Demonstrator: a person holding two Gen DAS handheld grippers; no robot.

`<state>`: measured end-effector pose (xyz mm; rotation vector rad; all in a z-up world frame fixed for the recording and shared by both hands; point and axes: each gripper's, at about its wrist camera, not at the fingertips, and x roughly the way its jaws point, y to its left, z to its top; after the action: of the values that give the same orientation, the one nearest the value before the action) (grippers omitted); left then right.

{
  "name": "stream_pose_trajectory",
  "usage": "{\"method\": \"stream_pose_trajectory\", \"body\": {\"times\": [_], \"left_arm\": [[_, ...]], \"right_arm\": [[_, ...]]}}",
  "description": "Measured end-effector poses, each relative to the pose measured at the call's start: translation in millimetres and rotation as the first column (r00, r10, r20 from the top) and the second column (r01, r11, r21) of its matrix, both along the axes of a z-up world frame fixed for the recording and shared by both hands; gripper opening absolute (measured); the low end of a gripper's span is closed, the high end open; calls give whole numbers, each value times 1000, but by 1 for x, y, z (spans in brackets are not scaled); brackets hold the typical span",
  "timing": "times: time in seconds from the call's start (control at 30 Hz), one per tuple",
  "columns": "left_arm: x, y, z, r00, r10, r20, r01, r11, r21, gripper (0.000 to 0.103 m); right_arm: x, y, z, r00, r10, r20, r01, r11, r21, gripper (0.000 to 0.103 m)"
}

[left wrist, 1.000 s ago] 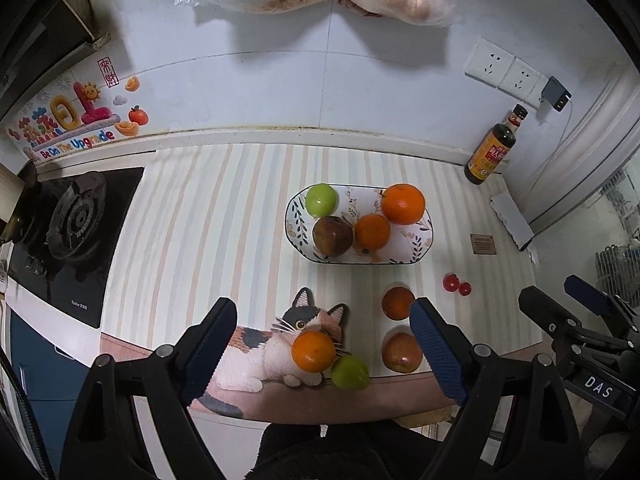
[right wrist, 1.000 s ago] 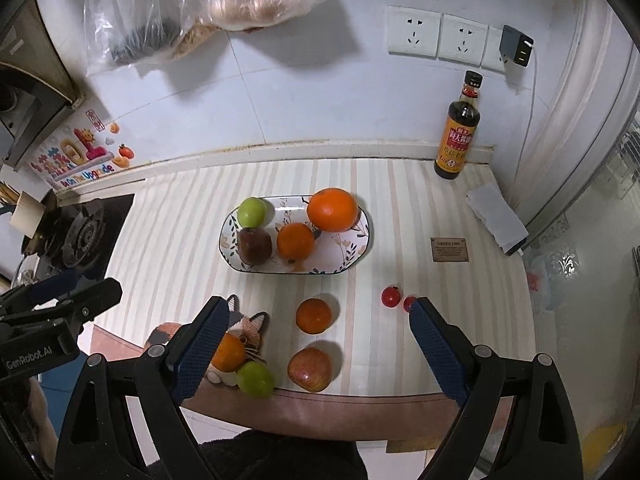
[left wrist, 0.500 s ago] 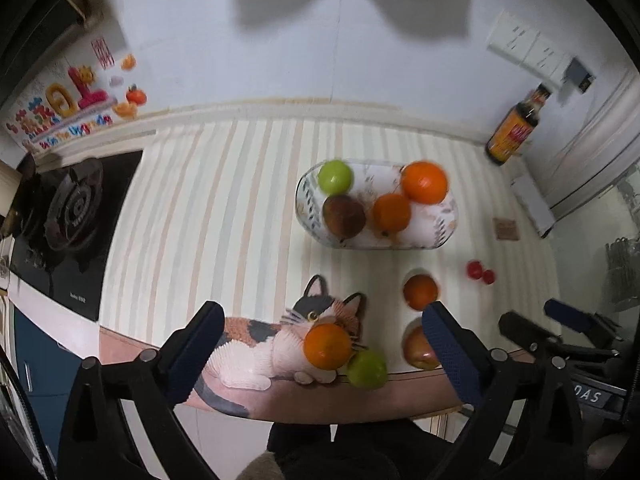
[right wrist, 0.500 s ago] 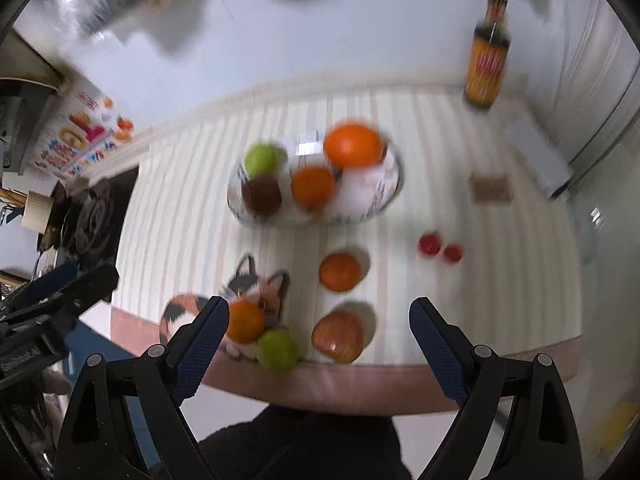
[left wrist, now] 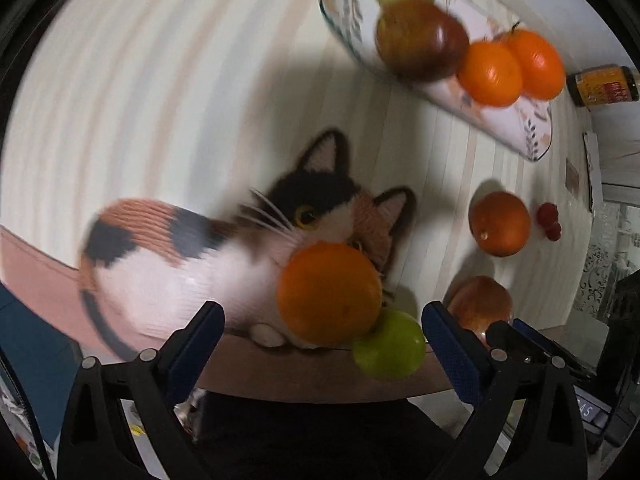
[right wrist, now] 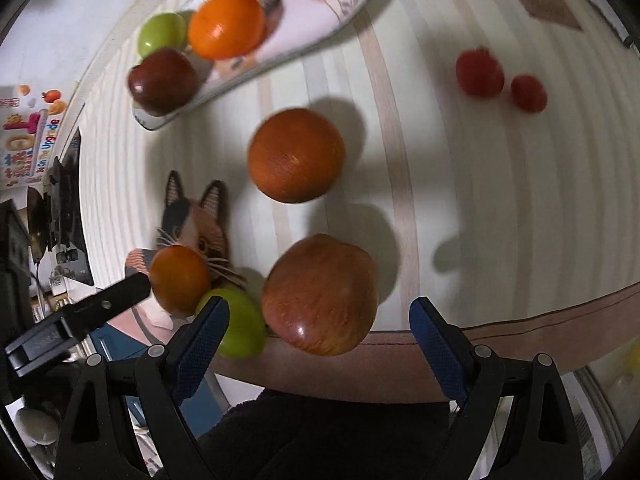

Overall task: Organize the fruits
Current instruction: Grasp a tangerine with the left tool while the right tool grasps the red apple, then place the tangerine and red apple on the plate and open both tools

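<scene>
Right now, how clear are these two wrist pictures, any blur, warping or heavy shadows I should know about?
Left wrist view: motion blur smears the cat mat and the plate; fisheye bends the table stripes. Right wrist view: sharper on the red apple, though the two small red fruits look soft; dark shadows fall to the right of the fruit, and a glare spot shows on the dark fruit.

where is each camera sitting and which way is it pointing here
Left wrist: rides the left gripper, low at the counter's near edge, facing an orange on the cat mat; its own open jaws show, plus the right gripper's tip at lower right.
Right wrist: rides the right gripper, looking down at the red apple; its open jaws show, with the left gripper at left.
Shared: orange, green apple, red apple, fruit plate.
</scene>
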<state>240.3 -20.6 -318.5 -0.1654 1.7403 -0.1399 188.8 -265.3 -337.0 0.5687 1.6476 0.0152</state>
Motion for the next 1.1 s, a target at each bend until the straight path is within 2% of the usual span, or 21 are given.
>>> {"method": "stream_pose_trajectory", "body": {"times": [0.1, 0.17, 0.2, 0.23, 0.3, 0.33, 0.4, 0.47, 0.6, 0.93, 1.1], "left_arm": [[-2, -6, -14, 1000, -4, -23, 4, 1000, -8, 100], [-3, -10, -17, 1000, -12, -21, 11, 1000, -16, 91], [-4, -12, -17, 1000, -20, -10, 20, 1000, -18, 72], [-5, -14, -18, 999, -33, -4, 33, 999, 1, 64], [-8, -14, -17, 999, -40, 9, 40, 999, -1, 64], [-9, -15, -16, 999, -47, 11, 47, 999, 3, 63], [-11, -13, -12, 996, -74, 41, 72, 996, 58, 63], [-13, -5, -10, 995, -78, 57, 72, 993, 93, 63], [-13, 7, -11, 998, -36, 44, 34, 998, 61, 63], [-11, 5, -4, 997, -58, 47, 55, 996, 67, 63], [0, 1, 10, 995, -70, 68, 66, 996, 61, 63]], "right_arm": [[1, 3, -11, 1000, -2, -5, 2, 1000, 9, 94], [2, 7, -15, 1000, 1, -6, -1, 1000, 12, 94], [3, 8, -17, 1000, 2, -7, -2, 1000, 14, 93], [4, 10, -20, 1000, 4, -10, -4, 1000, 16, 93], [4, 13, -27, 1000, 1, -13, -1, 1000, 31, 89], [6, 15, -29, 1000, 2, -15, -1, 999, 40, 81], [7, 16, -32, 1000, 8, -21, -7, 1000, 25, 71], [9, 13, -31, 1000, 9, -12, -9, 1000, 29, 71], [8, 13, -32, 999, 35, -9, -35, 999, 9, 71], [10, 17, -30, 999, 50, -7, -50, 999, 4, 70], [9, 10, -15, 998, 60, 34, -60, 998, -8, 70]]}}
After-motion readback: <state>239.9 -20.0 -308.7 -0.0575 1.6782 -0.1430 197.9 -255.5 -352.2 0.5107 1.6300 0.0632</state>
